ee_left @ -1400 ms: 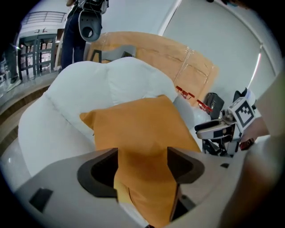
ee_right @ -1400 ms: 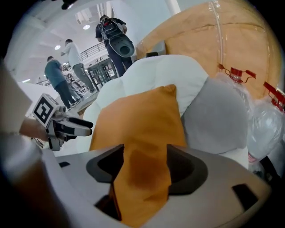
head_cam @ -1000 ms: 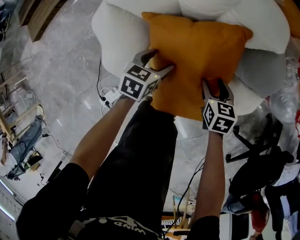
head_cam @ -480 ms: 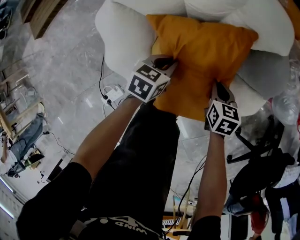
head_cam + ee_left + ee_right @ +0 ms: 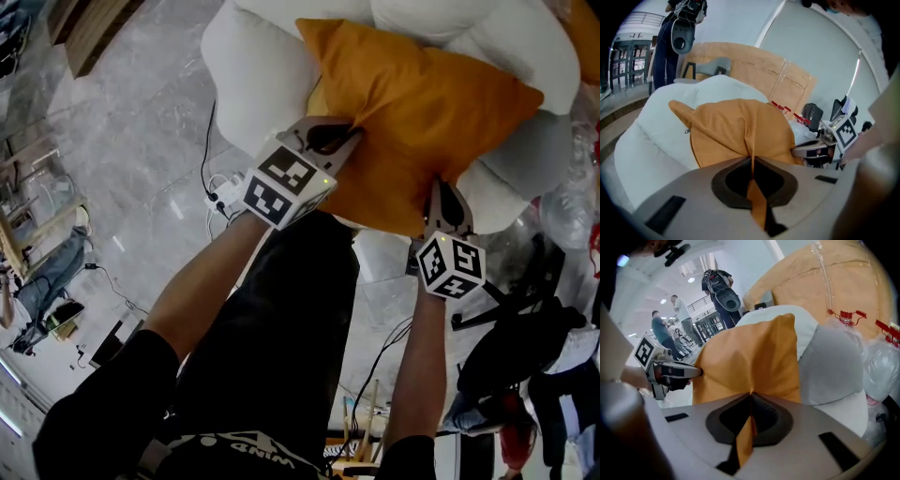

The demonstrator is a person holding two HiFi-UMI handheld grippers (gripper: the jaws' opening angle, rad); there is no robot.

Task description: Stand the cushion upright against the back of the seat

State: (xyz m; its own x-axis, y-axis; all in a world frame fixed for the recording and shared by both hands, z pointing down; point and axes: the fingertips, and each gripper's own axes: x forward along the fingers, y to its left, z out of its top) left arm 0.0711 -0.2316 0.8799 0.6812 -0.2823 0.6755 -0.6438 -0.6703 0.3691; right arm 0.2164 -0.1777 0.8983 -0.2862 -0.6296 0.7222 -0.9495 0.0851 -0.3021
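Observation:
The orange cushion (image 5: 422, 103) rests on the white padded seat (image 5: 253, 75), its near edge raised. My left gripper (image 5: 349, 139) is shut on the cushion's near left edge. A fold of orange fabric (image 5: 752, 140) is pinched between its jaws, which have just been closing. My right gripper (image 5: 439, 190) is shut on the near right edge, with fabric pinched (image 5: 751, 394) in the same way. From the left gripper view the right gripper (image 5: 811, 151) shows beside the cushion (image 5: 736, 126). The left gripper (image 5: 691, 372) shows in the right gripper view, at the cushion's (image 5: 750, 352) other side.
A grey cushion (image 5: 534, 150) lies at the seat's right, with plastic bottles (image 5: 881, 366) beyond it. Cables and a plug strip (image 5: 220, 192) lie on the marble floor at left. A black chair base (image 5: 497, 300) stands at right. People (image 5: 679, 315) stand in the background.
Both grippers' jaws went from open to shut on the cushion's near edge. Both then rose, and the cushion's near edge lifted and tilted up with them.

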